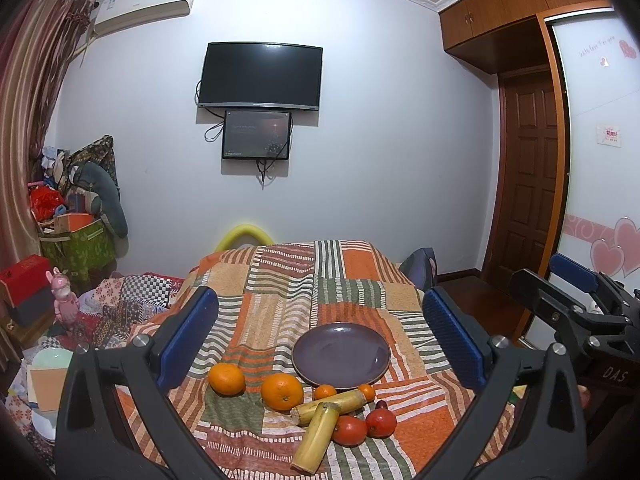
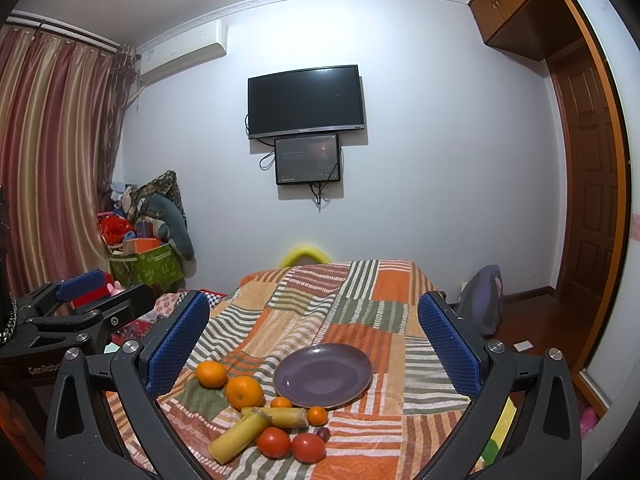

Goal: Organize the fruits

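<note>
Left wrist view: the left gripper [image 1: 320,344] hangs with fingers wide apart and empty above the purple plate [image 1: 341,354] on the cloth-covered table [image 1: 280,280]. Oranges [image 1: 282,392], cane pieces [image 1: 314,436] and red fruits [image 1: 349,431] crowd together — a careless reach may roll neighbours off.

Right wrist view: the right gripper [image 2: 314,346] is likewise spread and empty; the small dark fruit [image 2: 323,434], possibly a grape, could easily bruise.

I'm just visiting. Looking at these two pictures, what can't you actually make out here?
- Small dark fruit: mostly behind a red fruit in the left view, too small to name in either.
- Text on the lower screen: too small, both views.
- Table under the cloth: fully covered.
- Whoever holds the left gripper and right gripper: outside both views.
</note>
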A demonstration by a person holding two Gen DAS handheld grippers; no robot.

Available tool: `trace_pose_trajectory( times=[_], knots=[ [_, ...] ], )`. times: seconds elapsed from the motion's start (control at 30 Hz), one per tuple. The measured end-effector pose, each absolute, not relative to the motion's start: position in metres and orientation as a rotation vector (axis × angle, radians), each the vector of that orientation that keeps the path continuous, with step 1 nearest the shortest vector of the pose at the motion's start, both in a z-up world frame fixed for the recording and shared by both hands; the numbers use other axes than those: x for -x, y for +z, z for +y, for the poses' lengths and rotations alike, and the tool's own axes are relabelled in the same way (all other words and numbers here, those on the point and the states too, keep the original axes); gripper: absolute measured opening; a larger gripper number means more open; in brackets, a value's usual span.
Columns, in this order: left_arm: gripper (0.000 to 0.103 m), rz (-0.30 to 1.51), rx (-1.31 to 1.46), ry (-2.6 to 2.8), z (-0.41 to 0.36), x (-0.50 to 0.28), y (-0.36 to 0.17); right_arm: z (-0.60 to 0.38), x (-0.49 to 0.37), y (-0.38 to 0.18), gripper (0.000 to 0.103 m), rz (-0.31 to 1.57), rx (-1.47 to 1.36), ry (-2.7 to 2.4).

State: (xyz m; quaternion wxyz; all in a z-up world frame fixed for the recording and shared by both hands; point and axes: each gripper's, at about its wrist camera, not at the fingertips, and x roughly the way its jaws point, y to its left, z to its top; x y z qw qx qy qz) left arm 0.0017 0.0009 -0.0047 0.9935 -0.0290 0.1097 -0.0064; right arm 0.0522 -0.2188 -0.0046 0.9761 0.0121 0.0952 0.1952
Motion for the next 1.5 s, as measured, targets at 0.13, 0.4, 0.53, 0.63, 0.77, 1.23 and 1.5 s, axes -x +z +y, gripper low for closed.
trace_pose_trajectory(
  times=[0.13,0.4,0.53,0.63,0.77,1.23,1.5],
  knots=[
    [0.103,0.22,0.058,-0.013,0.001,-0.002,-0.005,-0.219,-0.052,-0.002,0.103,0.193,-0.027,0.393],
    [0.103,0.222,0.057,-0.014,0.001,-0.002,-0.004,-0.217,-0.053,-0.001,0.103,0.193,-0.018,0.393],
    [0.103,0.239,0.05,-0.018,0.002,-0.004,-0.006,-0.219,-0.057,-0.003,0.103,0.203,-0.04,0.407],
    [0.103,0.252,0.05,-0.021,0.003,-0.007,-0.008,-0.22,-0.064,-0.007,0.103,0.229,-0.063,0.422],
    [0.094,0.286,0.055,-0.045,0.006,-0.013,-0.012,-0.219,-0.071,-0.014,0.103,0.256,-0.053,0.405],
    [0.082,0.475,-0.013,-0.04,0.021,-0.051,-0.051,-0.215,-0.112,-0.074,0.052,0.536,0.052,0.479],
    [0.063,0.684,0.01,-0.062,0.035,-0.092,-0.104,-0.212,-0.12,-0.106,0.048,0.658,0.117,0.491]
  ],
)
